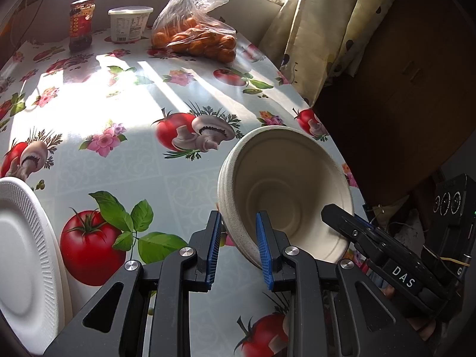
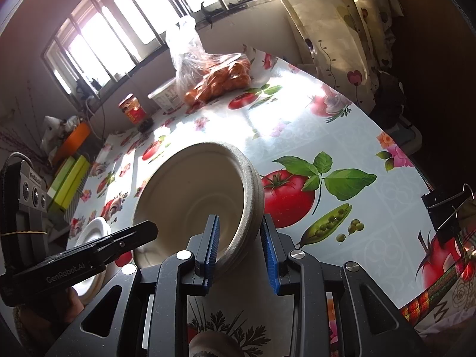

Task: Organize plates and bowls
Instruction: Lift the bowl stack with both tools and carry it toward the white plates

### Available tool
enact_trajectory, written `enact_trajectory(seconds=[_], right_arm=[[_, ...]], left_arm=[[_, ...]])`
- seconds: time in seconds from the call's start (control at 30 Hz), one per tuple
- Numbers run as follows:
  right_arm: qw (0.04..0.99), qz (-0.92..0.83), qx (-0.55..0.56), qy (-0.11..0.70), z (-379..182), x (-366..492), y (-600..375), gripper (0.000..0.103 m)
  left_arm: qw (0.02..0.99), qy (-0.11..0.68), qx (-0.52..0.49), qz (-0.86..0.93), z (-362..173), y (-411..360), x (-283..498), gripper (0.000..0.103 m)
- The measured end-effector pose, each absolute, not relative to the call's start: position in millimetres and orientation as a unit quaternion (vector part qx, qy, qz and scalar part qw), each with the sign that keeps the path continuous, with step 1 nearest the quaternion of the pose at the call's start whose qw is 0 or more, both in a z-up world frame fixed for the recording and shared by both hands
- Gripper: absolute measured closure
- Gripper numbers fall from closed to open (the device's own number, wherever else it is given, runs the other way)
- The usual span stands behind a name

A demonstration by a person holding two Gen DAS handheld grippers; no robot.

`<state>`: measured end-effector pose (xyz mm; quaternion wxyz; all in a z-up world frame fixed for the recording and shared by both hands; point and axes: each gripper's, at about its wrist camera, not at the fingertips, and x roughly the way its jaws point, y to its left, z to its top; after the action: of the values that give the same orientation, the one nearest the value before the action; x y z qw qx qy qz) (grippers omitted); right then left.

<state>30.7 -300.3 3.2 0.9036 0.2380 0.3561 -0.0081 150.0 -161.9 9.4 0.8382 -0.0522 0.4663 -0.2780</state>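
Both grippers straddle the rim of the tan bowl [image 1: 285,190] from opposite sides, tipping it above the table [image 1: 134,160]. Left gripper [image 1: 239,248] and right gripper [image 2: 240,248] look parted, neither visibly pinching. A white plate [image 1: 23,255] lies nearby.

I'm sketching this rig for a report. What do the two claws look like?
Both are alike: the left claw and right claw have black angular linkage arms, silver pivot pins and ribbed blue pads. White lettering reads "GenRobot.AI" on the left and "DAS" on the right. Each black body has three round lenses and a yellow rubber band.
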Motion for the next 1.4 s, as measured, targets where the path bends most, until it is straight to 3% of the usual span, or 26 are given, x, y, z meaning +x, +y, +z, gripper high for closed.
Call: enact_trajectory(seconds=[1.4], right_arm=[[0.913,0.044,0.203,0.352,36.0,35.8,-240.4,0.075]], left_arm=[[0.867,0.438,-0.074,-0.226,34.3,-100.4,121.9,0.078]])
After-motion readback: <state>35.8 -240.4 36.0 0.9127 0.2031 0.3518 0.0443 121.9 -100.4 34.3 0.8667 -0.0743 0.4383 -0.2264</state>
